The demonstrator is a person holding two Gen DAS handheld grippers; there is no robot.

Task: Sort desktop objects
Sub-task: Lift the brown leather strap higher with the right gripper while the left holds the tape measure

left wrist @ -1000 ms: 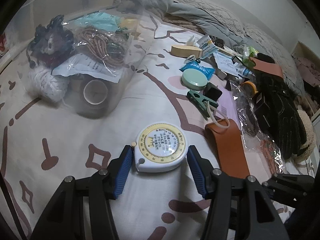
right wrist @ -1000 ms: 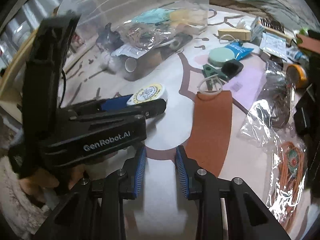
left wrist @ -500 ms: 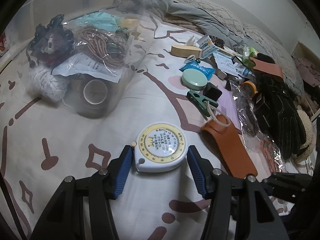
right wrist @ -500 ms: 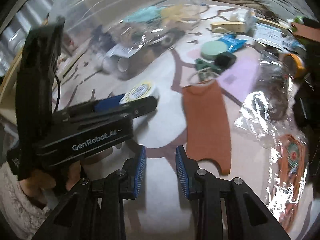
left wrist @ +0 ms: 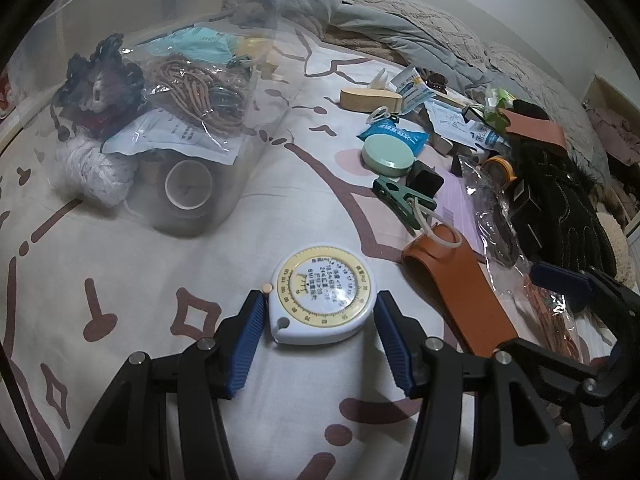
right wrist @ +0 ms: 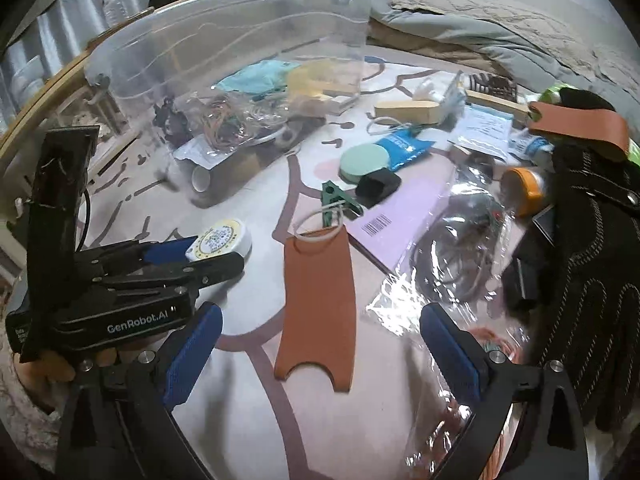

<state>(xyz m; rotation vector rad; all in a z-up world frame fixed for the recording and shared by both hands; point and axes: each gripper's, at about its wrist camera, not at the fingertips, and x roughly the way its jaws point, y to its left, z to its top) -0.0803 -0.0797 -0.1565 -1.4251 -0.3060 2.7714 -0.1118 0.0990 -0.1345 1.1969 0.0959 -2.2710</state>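
A round white and yellow tape measure (left wrist: 324,296) lies on the patterned bedsheet. My left gripper (left wrist: 318,300) is shut on it, one blue pad against each side. The right wrist view shows the same tape measure (right wrist: 220,240) in the left gripper (right wrist: 208,256), held by a person's hand. A brown leather tag (right wrist: 316,304) with a white cord loop lies flat ahead of my right gripper (right wrist: 320,316). That gripper's jaws are opening wide, and the pads stand clear of the tag's near end. The leather tag (left wrist: 460,280) is also in the left wrist view.
A clear plastic bin (right wrist: 240,40) at the back left holds yarn, cords, packets and a tape roll. Right of the tag lie a green clip (right wrist: 336,200), a mint round tin (right wrist: 362,160), a lilac packet (right wrist: 400,220), crinkly plastic bags (right wrist: 460,264) and a black glove (right wrist: 592,240).
My right gripper's jaws went from nearly shut to wide apart and shifted toward the leather tag. The tag has swung to a slant. The left gripper and tape measure have not moved.
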